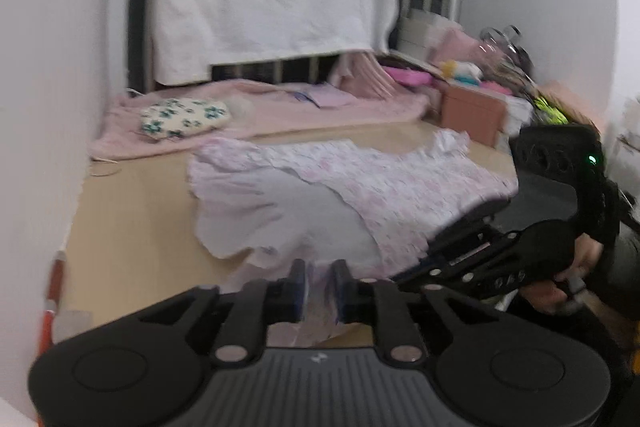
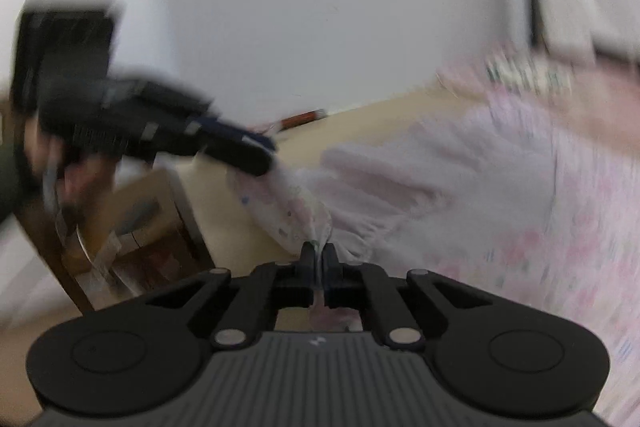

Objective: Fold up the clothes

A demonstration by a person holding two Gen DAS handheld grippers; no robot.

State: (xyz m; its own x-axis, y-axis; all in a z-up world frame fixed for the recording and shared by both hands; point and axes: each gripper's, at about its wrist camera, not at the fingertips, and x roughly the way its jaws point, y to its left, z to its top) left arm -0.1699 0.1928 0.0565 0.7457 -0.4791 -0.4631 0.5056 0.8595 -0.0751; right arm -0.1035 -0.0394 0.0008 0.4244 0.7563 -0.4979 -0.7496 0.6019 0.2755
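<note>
While the dress (image 1: 360,187) lies spread out on the tan table (image 1: 140,211), its near edge is bunched up and sits right between the fingers of the left gripper (image 1: 319,281). That gripper's fingers are close together, with just a small gap, and the thin cloth fills the gap, so they have hold of it. Seen from the right wrist, the right gripper (image 2: 319,254) has its fingers pressed almost fully together, and a thin pinch of the same dress (image 2: 440,187) is caught between them. From that pinch the cloth fans out, up and to the right.

From the left wrist camera, the right gripper (image 1: 460,247) is low down on the right side, with its fingers at the right edge of the dress. A hand (image 1: 576,275) holds it from behind.

This dress is soft, thin and wrinkly. It is white with tiny pink flowers, and its edge is wavy like a frill. One flap is turned over and shows a plain pale side. Both grippers are black and hard, with blue pads on the fingers.

Behind the dress lie a fuzzy pink blanket (image 1: 280,107) and a small cushion (image 1: 184,117) with green flowers
</note>
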